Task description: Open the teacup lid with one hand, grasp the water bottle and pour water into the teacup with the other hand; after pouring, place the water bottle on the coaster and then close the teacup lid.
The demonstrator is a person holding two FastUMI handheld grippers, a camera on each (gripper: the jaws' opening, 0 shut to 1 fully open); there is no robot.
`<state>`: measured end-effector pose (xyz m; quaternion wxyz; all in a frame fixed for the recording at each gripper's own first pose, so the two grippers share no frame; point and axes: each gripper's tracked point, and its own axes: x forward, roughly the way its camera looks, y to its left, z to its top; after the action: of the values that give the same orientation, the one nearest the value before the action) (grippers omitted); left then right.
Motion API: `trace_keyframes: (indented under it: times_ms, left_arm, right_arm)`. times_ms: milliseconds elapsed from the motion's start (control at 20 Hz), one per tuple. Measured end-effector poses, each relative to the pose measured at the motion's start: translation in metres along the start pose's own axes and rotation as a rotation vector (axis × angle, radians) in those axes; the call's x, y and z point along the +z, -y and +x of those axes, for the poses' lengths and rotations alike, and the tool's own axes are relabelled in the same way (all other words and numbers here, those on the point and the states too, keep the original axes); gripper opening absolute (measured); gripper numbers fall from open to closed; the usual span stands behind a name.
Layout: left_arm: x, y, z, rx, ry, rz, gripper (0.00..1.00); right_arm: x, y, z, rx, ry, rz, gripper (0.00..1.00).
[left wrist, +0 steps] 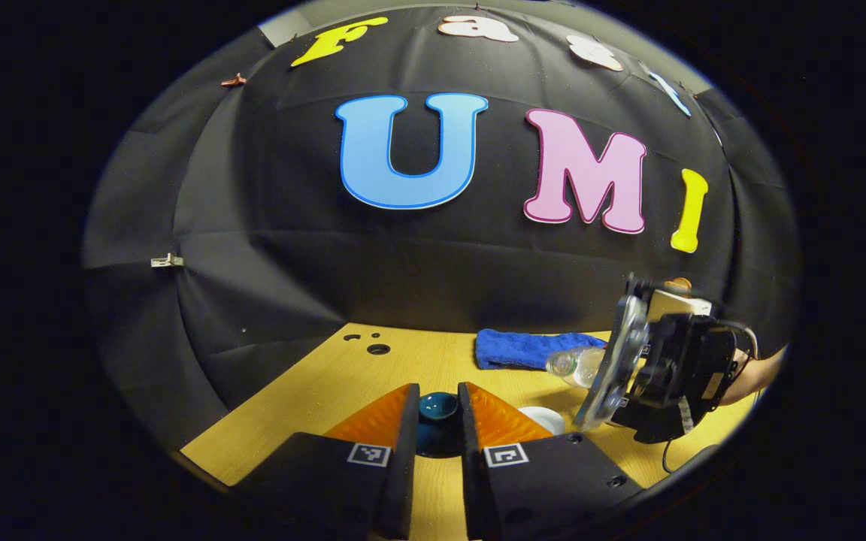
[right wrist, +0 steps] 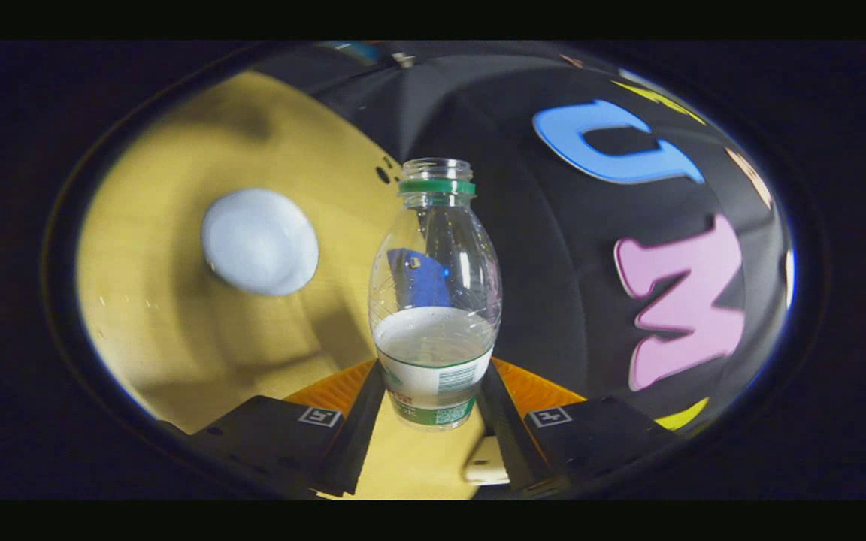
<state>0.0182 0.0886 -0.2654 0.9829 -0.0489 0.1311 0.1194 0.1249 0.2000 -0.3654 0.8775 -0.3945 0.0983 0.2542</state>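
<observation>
left gripper (left wrist: 437, 421) clamps the dark teacup lid (left wrist: 437, 409) aloft | right gripper (right wrist: 433, 409) squeezes the uncapped water bottle (right wrist: 433, 300), tipped beside the white teacup (right wrist: 260, 240) | risk: mouth off-target, water splashes the table (right wrist: 177, 338)

In the left gripper view, the left gripper (left wrist: 438, 421) clamps a dark teal teacup lid (left wrist: 437, 409) between its fingers, above the wooden tabletop (left wrist: 328, 391). Toward the tabletop's right edge, the right gripper (left wrist: 617, 361) holds the water bottle (left wrist: 574, 366) tipped over a white teacup (left wrist: 542, 418). A blue towel (left wrist: 527, 348) lies along the far edge.
</observation>
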Motion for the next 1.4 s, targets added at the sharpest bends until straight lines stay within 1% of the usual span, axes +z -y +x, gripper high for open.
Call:
trace_keyframes:
  times_ms: [150,300,350,400,500,550,600,700,800,950,1000,1050,1100,1150,1250,1300,1400]
  left_arm:
    - [0.001,0.009,0.004,-0.012,-0.002,0.010,0.31]
    - [0.000,0.019,0.011,-0.027,-0.004,0.020,0.31]
    - [0.001,0.022,0.013,-0.033,-0.004,0.023,0.27]
    - [0.001,0.027,0.015,-0.040,-0.004,0.026,0.31]
    - [0.001,0.036,0.019,-0.052,-0.008,0.034,0.31]
    - [0.001,0.040,0.021,-0.059,-0.010,0.038,0.31]
    - [0.001,0.044,0.022,-0.067,-0.012,0.039,0.34]
    - [0.002,0.052,0.026,-0.083,-0.016,0.032,0.27]
    - [0.001,0.058,0.029,-0.093,-0.021,0.029,0.31]
    - [-0.002,0.067,0.034,-0.103,-0.029,0.034,0.31]
    - [-0.003,0.069,0.036,-0.107,-0.032,0.033,0.27]
    - [-0.004,0.072,0.038,-0.109,-0.036,0.033,0.31]
    - [-0.006,0.075,0.039,-0.111,-0.039,0.033,0.31]
    - [-0.007,0.077,0.041,-0.113,-0.041,0.033,0.27]
    - [-0.008,0.080,0.044,-0.116,-0.045,0.035,0.27]
    - [-0.009,0.082,0.046,-0.118,-0.047,0.036,0.31]
    - [-0.012,0.083,0.048,-0.119,-0.054,0.039,0.31]
  right_arm:
    - [0.016,-0.005,-0.009,0.022,0.039,0.329,0.75]
    - [0.026,-0.013,-0.015,0.093,0.090,0.632,0.75]
    - [0.028,-0.011,-0.016,0.105,0.103,0.703,0.75]
    - [0.029,-0.009,-0.018,0.108,0.116,0.769,0.75]
    - [0.032,-0.011,-0.021,0.106,0.138,0.874,0.75]
    - [0.033,-0.012,-0.021,0.101,0.142,0.906,0.75]
    - [0.031,-0.012,-0.020,0.094,0.140,0.928,0.75]
    - [0.029,-0.013,-0.016,0.080,0.121,0.964,0.75]
    - [0.032,-0.014,-0.012,0.066,0.101,1.000,0.75]
    - [0.030,-0.021,-0.004,0.052,0.072,1.034,0.75]
    - [0.030,-0.023,-0.002,0.056,0.067,1.048,0.75]
    - [0.028,-0.025,0.000,0.058,0.057,1.060,0.75]
    - [0.028,-0.024,0.000,0.060,0.051,1.067,0.75]
    - [0.028,-0.023,-0.001,0.064,0.044,1.069,0.76]
    - [0.032,-0.019,-0.004,0.071,0.036,1.069,0.75]
    - [0.032,-0.019,-0.004,0.075,0.032,1.067,0.75]
    - [0.034,-0.018,-0.005,0.088,0.024,1.068,0.75]
